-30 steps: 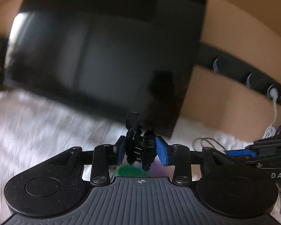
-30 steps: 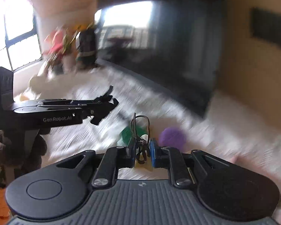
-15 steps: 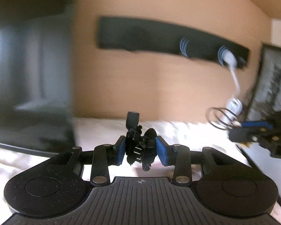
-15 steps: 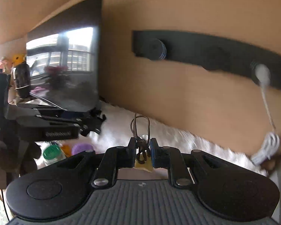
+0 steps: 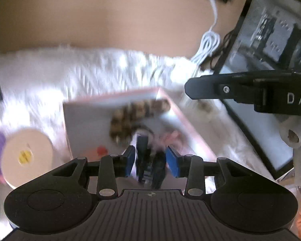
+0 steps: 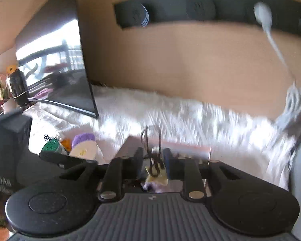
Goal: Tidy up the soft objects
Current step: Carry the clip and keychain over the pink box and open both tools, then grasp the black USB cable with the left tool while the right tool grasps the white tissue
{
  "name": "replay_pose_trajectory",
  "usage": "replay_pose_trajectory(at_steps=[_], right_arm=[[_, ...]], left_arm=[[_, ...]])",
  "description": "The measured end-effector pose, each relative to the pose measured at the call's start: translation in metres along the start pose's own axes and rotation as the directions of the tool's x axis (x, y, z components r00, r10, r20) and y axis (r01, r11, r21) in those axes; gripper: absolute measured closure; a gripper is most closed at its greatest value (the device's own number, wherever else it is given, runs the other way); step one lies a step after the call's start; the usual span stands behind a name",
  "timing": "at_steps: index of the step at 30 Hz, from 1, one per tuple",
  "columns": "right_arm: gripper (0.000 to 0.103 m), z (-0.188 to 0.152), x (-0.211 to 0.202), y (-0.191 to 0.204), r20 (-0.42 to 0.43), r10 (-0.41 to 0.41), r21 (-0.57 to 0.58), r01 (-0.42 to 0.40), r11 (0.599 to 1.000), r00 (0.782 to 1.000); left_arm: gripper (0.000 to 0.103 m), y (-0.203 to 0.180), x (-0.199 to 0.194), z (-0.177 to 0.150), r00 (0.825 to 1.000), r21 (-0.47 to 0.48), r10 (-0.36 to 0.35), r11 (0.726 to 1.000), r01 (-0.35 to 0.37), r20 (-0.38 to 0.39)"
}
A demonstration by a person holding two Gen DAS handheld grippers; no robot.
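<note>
Mostly blurred: pink box [image 5: 176, 108], contents indistinct beyond the left hand-held gripper [image 5: 150, 158].

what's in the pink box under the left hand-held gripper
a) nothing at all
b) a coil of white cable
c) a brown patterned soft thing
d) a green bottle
c: the left wrist view shows a brown patterned soft thing lying inside the pink box, just ahead of the left hand-held gripper.
</note>
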State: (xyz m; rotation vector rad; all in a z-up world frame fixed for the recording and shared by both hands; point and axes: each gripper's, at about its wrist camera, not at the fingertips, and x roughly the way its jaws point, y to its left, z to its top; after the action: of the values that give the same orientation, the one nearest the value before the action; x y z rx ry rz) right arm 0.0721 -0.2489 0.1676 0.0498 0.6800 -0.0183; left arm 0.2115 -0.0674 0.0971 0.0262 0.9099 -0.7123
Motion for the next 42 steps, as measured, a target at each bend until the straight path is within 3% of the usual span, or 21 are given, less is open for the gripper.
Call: replay_pose_trajectory(at_steps=[3,4,8,12,15,17,20,23,25,27,30,34,37,40,42], right_arm=[[0.063,-0.004,0.004,-0.002,-0.007,-0.006,0.015,0.006,1.0,1.0],[0.06,-0.006,0.003,-0.003,-0.003,-0.009,0.017,0.01,1.0,1.0],[0.048,-0.012,0.0,-0.001,0.018,-0.012,0.003,0.012,1.0,1.0],[0.047,-0.014,0.004,0.009,0.011,-0.01,-0.023,0.011,1.0,1.0],[0.047,-0.009,0.007,0.022,0.008,0.005,-0.04,-0.005,0.999,1.0],[0.047,0.002,0.005,0.035,0.028,0.029,-0.055,-0.028,0.998,0.999],[0.047,0.024,0.002,0.062,0.068,0.071,-0.095,-0.064,0.993,0.995],[0.045,0.047,0.003,0.098,0.099,0.111,-0.171,-0.093,0.981,0.989],[0.044,0.062,0.01,0.119,0.089,0.161,-0.19,-0.142,0.972,0.983],[0.044,0.076,0.024,0.139,0.061,0.207,-0.192,-0.192,0.962,0.976],[0.044,0.085,0.049,0.168,0.016,0.228,-0.217,-0.219,0.951,0.974],[0.044,0.082,0.085,0.193,-0.072,0.232,-0.241,-0.243,0.94,0.97],[0.044,0.077,0.103,0.201,-0.104,0.226,-0.256,-0.245,0.935,0.969],[0.044,0.07,0.117,0.196,-0.135,0.217,-0.245,-0.245,0.938,0.967],[0.044,0.068,0.124,0.193,-0.151,0.203,-0.238,-0.235,0.942,0.968]], left_arm=[[0.063,0.022,0.002,-0.002,0.992,-0.199,-0.126,0.972,0.128,0.023],[0.063,0.027,0.0,-0.003,0.991,-0.221,-0.125,0.966,0.131,0.044],[0.063,0.017,-0.017,-0.004,0.992,-0.1,0.019,0.995,-0.006,0.127],[0.063,0.026,-0.029,-0.012,0.987,-0.085,0.021,0.996,-0.008,0.158],[0.063,0.046,-0.056,-0.018,0.979,-0.111,0.074,0.992,-0.053,0.189],[0.063,0.069,-0.089,-0.022,0.965,-0.156,0.128,0.983,-0.093,0.229],[0.063,0.112,-0.142,-0.027,0.925,-0.266,0.244,0.949,-0.167,0.29],[0.063,0.151,-0.187,-0.035,0.873,-0.373,0.369,0.896,-0.243,0.318],[0.063,0.176,-0.204,-0.041,0.857,-0.448,0.425,0.852,-0.27,0.292],[0.063,0.203,-0.21,-0.049,0.859,-0.525,0.454,0.804,-0.28,0.237],[0.063,0.241,-0.199,-0.061,0.892,-0.618,0.426,0.745,-0.25,0.153],[0.063,0.278,-0.178,-0.074,0.93,-0.72,0.354,0.67,-0.179,0.099],[0.063,0.294,-0.168,-0.076,0.931,-0.748,0.352,0.642,-0.168,0.093],[0.063,0.306,-0.154,-0.076,0.919,-0.76,0.387,0.617,-0.205,0.067],[0.063,0.305,-0.148,-0.073,0.912,-0.746,0.405,0.628,-0.223,0.068]])
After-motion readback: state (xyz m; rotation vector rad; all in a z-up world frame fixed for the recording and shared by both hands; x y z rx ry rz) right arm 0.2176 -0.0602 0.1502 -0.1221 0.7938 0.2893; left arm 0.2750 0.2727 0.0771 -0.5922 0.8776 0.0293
